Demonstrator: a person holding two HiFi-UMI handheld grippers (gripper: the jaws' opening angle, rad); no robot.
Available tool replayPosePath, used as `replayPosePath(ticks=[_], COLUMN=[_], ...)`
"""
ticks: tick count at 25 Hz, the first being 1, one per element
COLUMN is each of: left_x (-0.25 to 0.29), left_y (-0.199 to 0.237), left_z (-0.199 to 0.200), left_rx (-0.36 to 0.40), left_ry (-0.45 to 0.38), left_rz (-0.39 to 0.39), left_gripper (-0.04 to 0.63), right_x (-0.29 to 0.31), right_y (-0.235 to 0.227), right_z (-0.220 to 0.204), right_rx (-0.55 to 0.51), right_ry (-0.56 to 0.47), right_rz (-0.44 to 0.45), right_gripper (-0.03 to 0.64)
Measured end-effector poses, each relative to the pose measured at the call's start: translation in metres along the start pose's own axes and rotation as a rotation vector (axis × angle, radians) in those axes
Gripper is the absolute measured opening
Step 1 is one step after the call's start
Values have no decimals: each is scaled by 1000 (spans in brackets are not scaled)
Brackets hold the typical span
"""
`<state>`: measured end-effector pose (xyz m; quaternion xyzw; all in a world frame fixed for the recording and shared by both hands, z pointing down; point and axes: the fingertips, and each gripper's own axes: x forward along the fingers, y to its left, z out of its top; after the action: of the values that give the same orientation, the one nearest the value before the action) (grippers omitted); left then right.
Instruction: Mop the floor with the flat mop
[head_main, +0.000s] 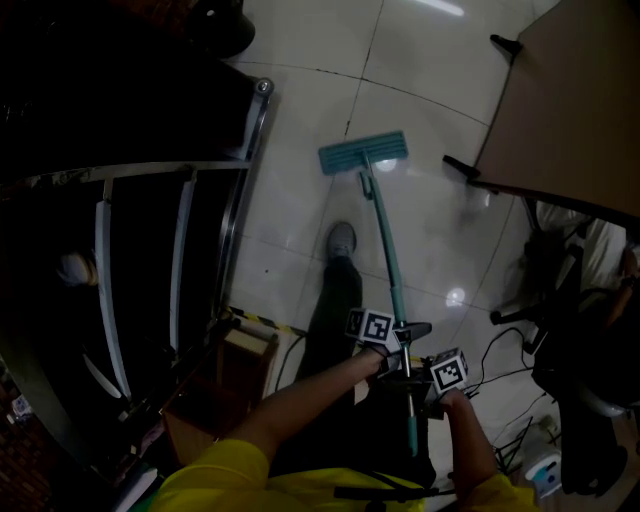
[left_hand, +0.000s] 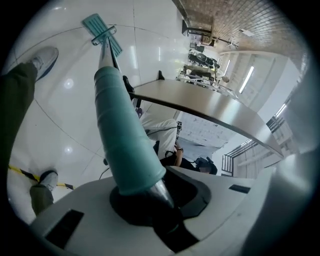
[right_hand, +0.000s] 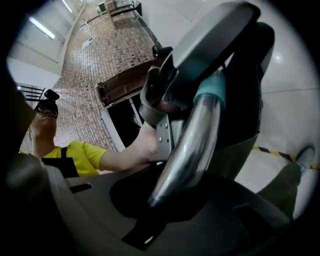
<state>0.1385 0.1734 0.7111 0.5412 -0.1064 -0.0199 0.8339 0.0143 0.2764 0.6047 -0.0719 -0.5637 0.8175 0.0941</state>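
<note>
One mop (head_main: 383, 235) is clenched at its handle (left_hand: 125, 140) by two tongs, the left tongs (head_main: 402, 340) just ahead of the right tongs (head_main: 418, 386); its one head (head_main: 364, 153) lies on the floor (head_main: 300, 210), well ahead.

The flat mop (head_main: 364, 156) has a teal rectangular head lying flat on the glossy white tiled floor (head_main: 300, 110). Its teal-sleeved metal pole (head_main: 388, 262) slants back from the head.

Flat mop (head_main: 363, 153): teal head, teal sleeve on pole, bare silver metal shaft. Floor (head_main: 300, 100): glossy white tiles, thin dark grout lines. Left gripper (left_hand: 150, 205): pale grey, black recess. Right gripper (right_hand: 145, 210): darker grey. Marker cubes (head_main: 372, 326): black-and-white squares. Floor tape (head_main: 262, 322): yellow-black stripes. Shirt (head_main: 215, 480): yellow. Shoe (head_main: 342, 240): grey. Tabletop (head_main: 570, 100): brown.
</note>
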Motion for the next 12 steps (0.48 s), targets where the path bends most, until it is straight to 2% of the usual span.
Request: replayPosePath(ticks=[3, 5, 8, 10, 12], left_x=[3, 3, -1, -9, -20], left_y=[1, 4, 5, 2, 0], left_z=[56, 108, 193, 242, 272], left_rx=[25, 39, 86, 128, 162], left_ry=[34, 47, 56, 55, 73], left_rz=[-4, -9, 22, 40, 72], left_gripper=[71, 71, 69, 69, 69], right_x=[-2, -3, -1, 4, 14], right_y=[-12, -26, -40, -42, -38], right_z=[57, 110, 197, 245, 275], right_rx=[-65, -132, -208, -214, -189], right_ry=[8, 5, -4, -39, -76], right_rz=[-17, -55, -103, -109, -94], right_gripper=[51, 45, 39, 28, 26])
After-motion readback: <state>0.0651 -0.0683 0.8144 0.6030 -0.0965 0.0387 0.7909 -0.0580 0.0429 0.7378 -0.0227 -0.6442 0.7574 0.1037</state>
